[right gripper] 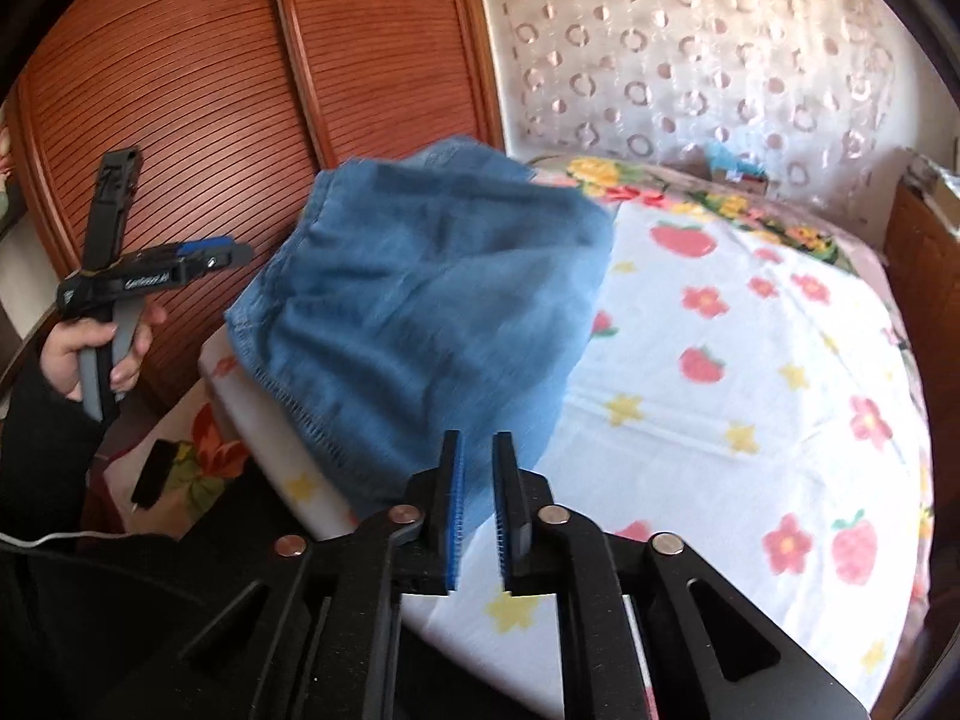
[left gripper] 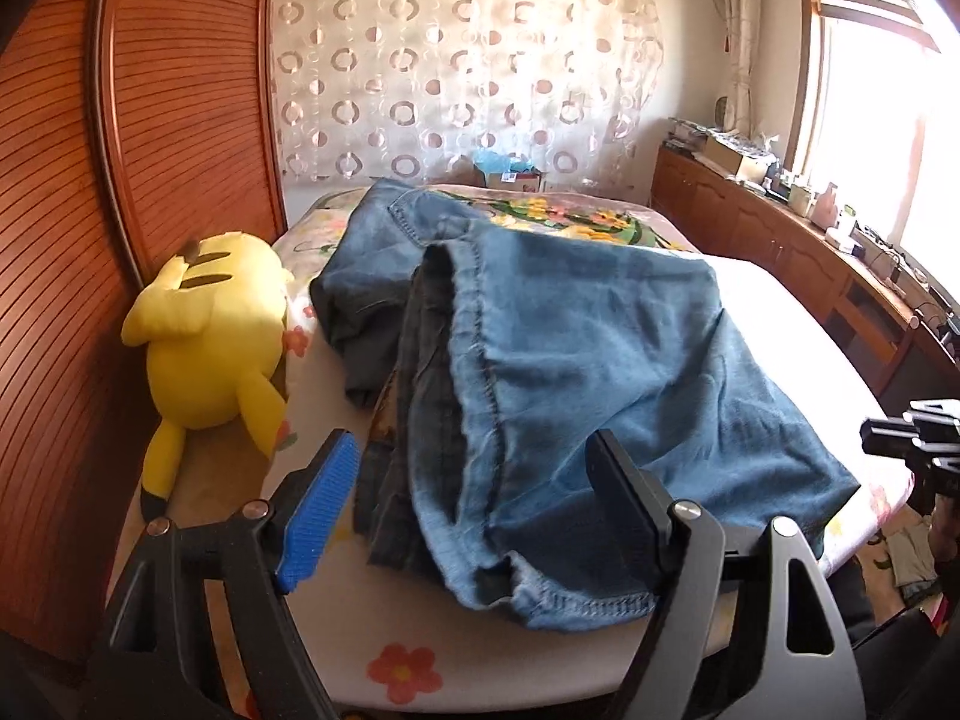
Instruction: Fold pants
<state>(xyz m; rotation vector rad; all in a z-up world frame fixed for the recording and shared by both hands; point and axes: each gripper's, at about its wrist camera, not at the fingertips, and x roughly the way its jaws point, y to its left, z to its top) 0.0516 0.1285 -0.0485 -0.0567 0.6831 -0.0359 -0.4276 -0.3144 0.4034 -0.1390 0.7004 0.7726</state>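
The blue denim pants (left gripper: 588, 360) lie bunched on the bed, one leg folded over toward me, its hem near the front edge. My left gripper (left gripper: 474, 468) is wide open just above the near hem, holding nothing; it also shows in the right wrist view (right gripper: 234, 255), off the bed's left side. My right gripper (right gripper: 478, 450) has its jaws nearly closed on a corner of the pants' leg (right gripper: 420, 312), which looks lifted and blurred. The right gripper shows at the right edge of the left wrist view (left gripper: 918, 432).
A yellow plush toy (left gripper: 210, 348) lies at the bed's left edge against the wooden slatted wardrobe (left gripper: 150, 120). The floral bedsheet (right gripper: 750, 390) spreads to the right. A wooden sideboard (left gripper: 780, 240) with clutter runs under the window.
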